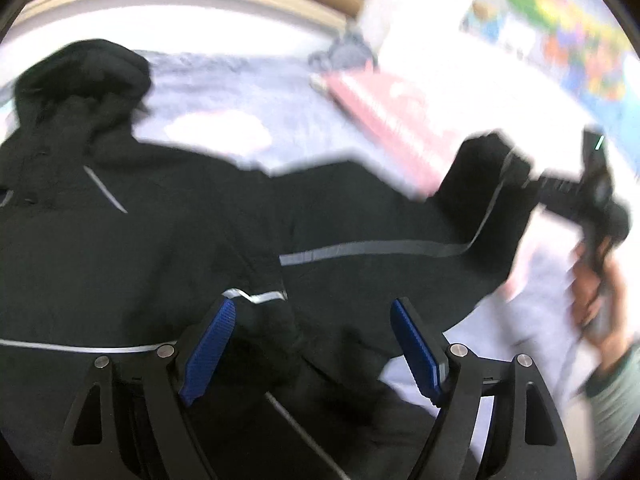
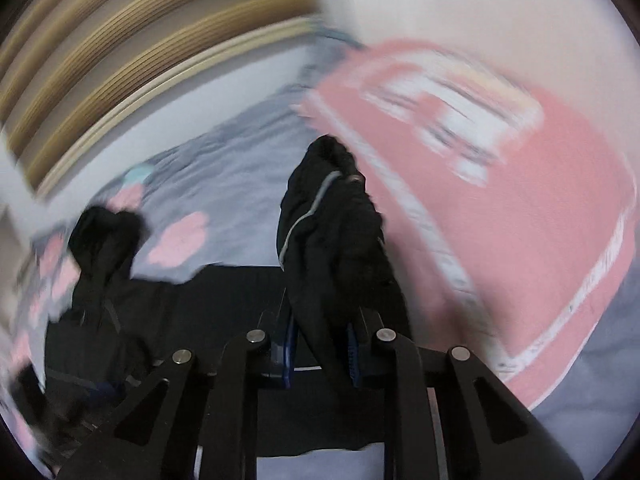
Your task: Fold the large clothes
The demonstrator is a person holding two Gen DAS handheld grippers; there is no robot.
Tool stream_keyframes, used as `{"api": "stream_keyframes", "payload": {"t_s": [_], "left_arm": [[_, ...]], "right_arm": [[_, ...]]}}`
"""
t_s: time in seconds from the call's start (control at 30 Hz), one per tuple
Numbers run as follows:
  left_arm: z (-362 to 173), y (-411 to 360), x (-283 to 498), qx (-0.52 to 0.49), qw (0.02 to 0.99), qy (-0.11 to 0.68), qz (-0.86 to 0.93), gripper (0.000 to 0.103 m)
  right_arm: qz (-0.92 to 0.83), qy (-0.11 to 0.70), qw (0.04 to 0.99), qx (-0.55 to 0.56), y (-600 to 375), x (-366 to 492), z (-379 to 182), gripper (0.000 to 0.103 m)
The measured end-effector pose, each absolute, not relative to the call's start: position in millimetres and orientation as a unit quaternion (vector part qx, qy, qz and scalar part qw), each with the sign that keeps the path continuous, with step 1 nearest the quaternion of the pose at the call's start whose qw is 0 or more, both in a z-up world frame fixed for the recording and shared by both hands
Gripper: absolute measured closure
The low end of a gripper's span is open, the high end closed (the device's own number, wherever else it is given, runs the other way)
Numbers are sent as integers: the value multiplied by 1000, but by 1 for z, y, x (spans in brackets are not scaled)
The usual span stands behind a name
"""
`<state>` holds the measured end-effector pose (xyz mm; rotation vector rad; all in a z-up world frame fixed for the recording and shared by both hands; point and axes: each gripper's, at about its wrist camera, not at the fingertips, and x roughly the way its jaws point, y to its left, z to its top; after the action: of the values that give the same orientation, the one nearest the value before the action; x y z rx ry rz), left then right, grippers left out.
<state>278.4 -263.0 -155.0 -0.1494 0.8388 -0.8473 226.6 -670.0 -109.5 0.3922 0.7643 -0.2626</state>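
Right fingers [image 2: 352,350] pinch jacket [image 1: 160,240] sleeve; left gripper [image 1: 312,344] spread

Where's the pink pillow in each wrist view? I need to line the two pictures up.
Left wrist view: the pink pillow lies upper centre-right, a narrow slanted strip behind the black jacket.
Right wrist view: the pink pillow fills most of the right half, beside the jacket sleeve pinched in the right gripper.
Shared landmark: the jacket's hood, upper left and lower left.
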Motion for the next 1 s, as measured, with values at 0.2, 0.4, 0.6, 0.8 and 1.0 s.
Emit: {"api": "stream_keyframes", "payload": {"t_s": [0.2,0.4,0.6,0.8,1.0], "left_arm": [[-95,-164,284,-83,863,360,-346,22],[-75,-67,276,-103,883,336,-310,22],[-81,3,266,-99,896,332,-276,22],[-103,33,264,-98,892,351,-269,22],[-123,37,273,-118,875,386,-269,22]], "right_arm": [[-67,368,924,80,-522,255,-66,79],[-26,374,927,22,-388,289,-67,79],[17,420,907,-16,-277,321,-113,74],[36,495,866,-60,-212,348,-194,68],[68,500,862,-54,-220,342,-197,52]]}}
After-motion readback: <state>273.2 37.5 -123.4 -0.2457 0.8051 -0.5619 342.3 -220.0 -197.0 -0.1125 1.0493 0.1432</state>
